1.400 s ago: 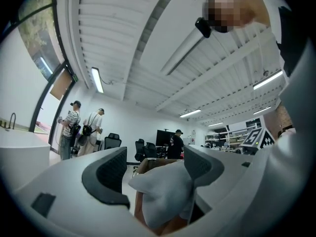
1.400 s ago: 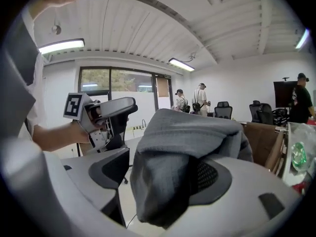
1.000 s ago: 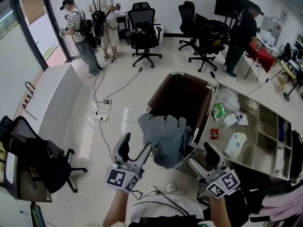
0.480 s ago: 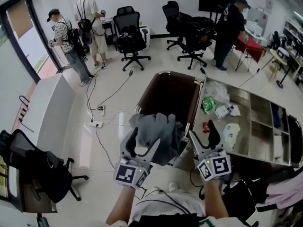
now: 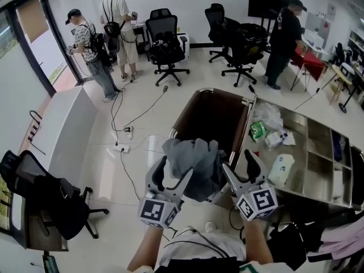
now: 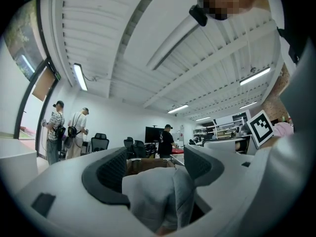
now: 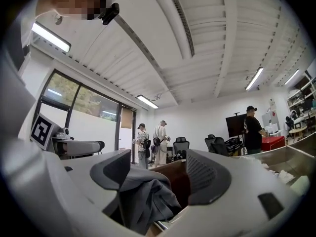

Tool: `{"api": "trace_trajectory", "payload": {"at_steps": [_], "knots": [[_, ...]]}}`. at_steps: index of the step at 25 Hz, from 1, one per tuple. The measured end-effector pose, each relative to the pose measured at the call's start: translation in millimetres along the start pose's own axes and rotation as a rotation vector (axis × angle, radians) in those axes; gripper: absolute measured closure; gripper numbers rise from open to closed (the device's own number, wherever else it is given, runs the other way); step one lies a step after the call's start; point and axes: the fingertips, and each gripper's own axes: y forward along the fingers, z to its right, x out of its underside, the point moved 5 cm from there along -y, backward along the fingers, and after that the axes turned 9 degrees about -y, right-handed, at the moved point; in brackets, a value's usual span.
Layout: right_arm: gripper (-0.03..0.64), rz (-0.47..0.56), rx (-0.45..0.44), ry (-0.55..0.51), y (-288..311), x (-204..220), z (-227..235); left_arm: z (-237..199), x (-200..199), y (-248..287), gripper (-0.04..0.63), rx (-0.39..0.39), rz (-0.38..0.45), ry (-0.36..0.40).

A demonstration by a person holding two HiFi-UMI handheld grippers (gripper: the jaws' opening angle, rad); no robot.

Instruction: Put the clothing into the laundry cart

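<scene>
A bunched grey garment point(image 5: 194, 165) hangs over the near edge of the laundry cart point(image 5: 187, 112), a steel-framed cart with a brown inside. My left gripper point(image 5: 170, 176) is shut on the garment's left side; in the left gripper view the cloth point(image 6: 154, 197) fills the space between the fingers. My right gripper point(image 5: 240, 169) stands open at the garment's right side. In the right gripper view the cloth point(image 7: 140, 199) lies against the left finger point(image 7: 111, 171), and a gap to the right finger shows the brown cart point(image 7: 174, 176).
A steel shelf unit point(image 5: 318, 158) with packets and bottles lies right of the cart. Cables and a power strip point(image 5: 121, 147) cross the floor at left. A black chair point(image 5: 51, 198) and a white counter point(image 5: 62, 124) stand left. People point(image 5: 91, 50) and office chairs point(image 5: 165, 47) are at the back.
My right gripper has come up and leftward from apart to the garment's right side, its left finger now against the cloth. The left gripper keeps its hold.
</scene>
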Motion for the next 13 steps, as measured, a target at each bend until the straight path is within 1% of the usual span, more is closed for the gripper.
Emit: {"api": "trace_trajectory", "payload": {"at_steps": [9,13], "knots": [[0.244,-0.020,-0.068,0.014,14.8,9.0,-14.0,-11.8,4.0,-5.1,0.250,-0.039,-0.005,-0.012],[0.244,-0.015,-0.059,0.003,17.7,12.9,-10.4,-14.4,6.6,-4.5,0.250,-0.041,-0.010,-0.010]]}}
